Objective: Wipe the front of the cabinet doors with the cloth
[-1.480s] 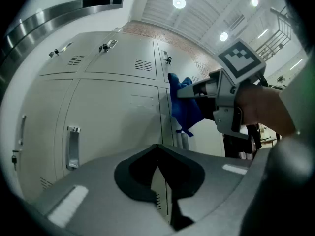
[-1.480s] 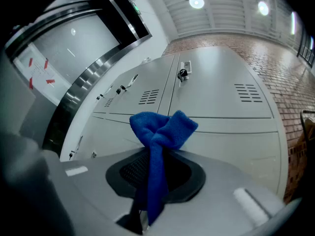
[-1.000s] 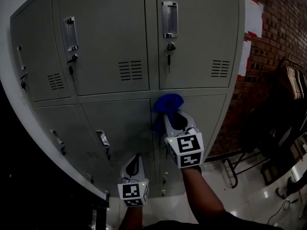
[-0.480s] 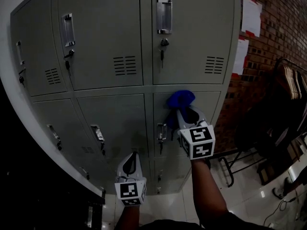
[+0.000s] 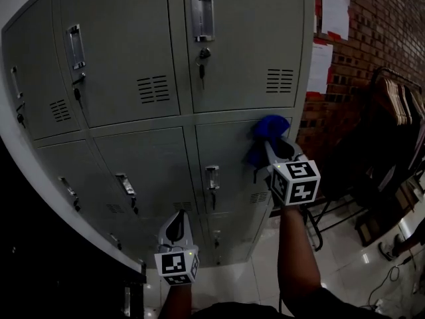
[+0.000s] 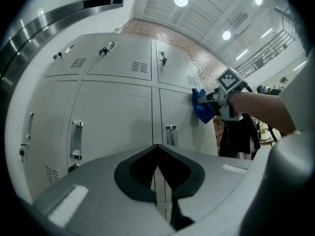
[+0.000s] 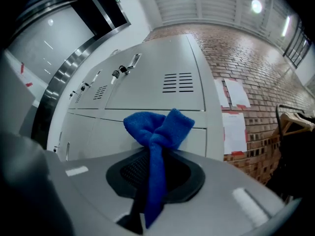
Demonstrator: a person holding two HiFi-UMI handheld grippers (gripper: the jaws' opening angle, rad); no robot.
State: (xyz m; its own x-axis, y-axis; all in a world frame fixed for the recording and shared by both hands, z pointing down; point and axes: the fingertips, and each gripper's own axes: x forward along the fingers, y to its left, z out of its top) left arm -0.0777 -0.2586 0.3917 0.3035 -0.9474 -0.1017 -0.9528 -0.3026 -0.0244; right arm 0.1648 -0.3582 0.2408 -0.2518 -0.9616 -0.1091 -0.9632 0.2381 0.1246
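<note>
Grey metal locker doors (image 5: 153, 151) fill the head view, two rows of them with handles and keys. My right gripper (image 5: 273, 145) is shut on a blue cloth (image 5: 267, 133) and presses it against the right end of the lower right door (image 5: 229, 148), near the cabinet's edge. In the right gripper view the cloth (image 7: 158, 132) bunches in front of the jaws and hangs down between them. My left gripper (image 5: 176, 226) is low, in front of the bottom doors, shut with nothing in it; its jaws meet (image 6: 157, 168). The left gripper view shows the cloth (image 6: 202, 107) at the cabinet's right.
A brick wall (image 5: 372, 38) with paper sheets (image 5: 329, 12) stands right of the cabinet. A dark rack with hangers and clothes (image 5: 392, 125) and chair legs (image 5: 325, 224) are on the glossy floor at right. A dark edge runs along the left.
My right gripper has slid the cloth rightwards along the lower door, from near its left seam to its right end. The left gripper has hardly moved.
</note>
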